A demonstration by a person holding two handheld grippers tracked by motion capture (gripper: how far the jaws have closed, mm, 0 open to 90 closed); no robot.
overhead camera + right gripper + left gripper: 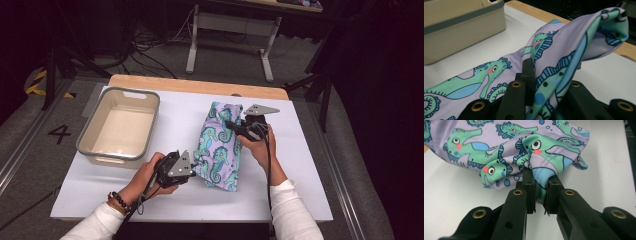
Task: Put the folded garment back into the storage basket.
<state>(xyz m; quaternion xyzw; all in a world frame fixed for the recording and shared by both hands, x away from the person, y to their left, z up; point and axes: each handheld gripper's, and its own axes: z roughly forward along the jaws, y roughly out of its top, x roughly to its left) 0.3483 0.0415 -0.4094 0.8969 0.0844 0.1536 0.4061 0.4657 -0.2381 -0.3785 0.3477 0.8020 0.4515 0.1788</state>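
Both grippers, left gripper [192, 169] and right gripper [231, 125], pinch the lilac seahorse-print cloth [219, 147]; lifting evenly should keep the fold straight beside the beige plastic tub [120, 127].

- The mat [165, 192] lies on the table [200, 86]; a strip of table shows behind the mat's far edge.
- The bin [119, 126] stands on the mat's left part, near the far edge.
- The cloth [220, 147] lies on the mat right of the bin and well apart from it, running from near the far edge back toward the person.
- The left gripper [192, 167] sits at the cloth's near left corner, nearer than the bin, pinching a fold there [541, 195].
- The right gripper [234, 126] sits at the cloth's far right edge, right of the bin, with the cloth clamped and draped over its jaws [544, 100].
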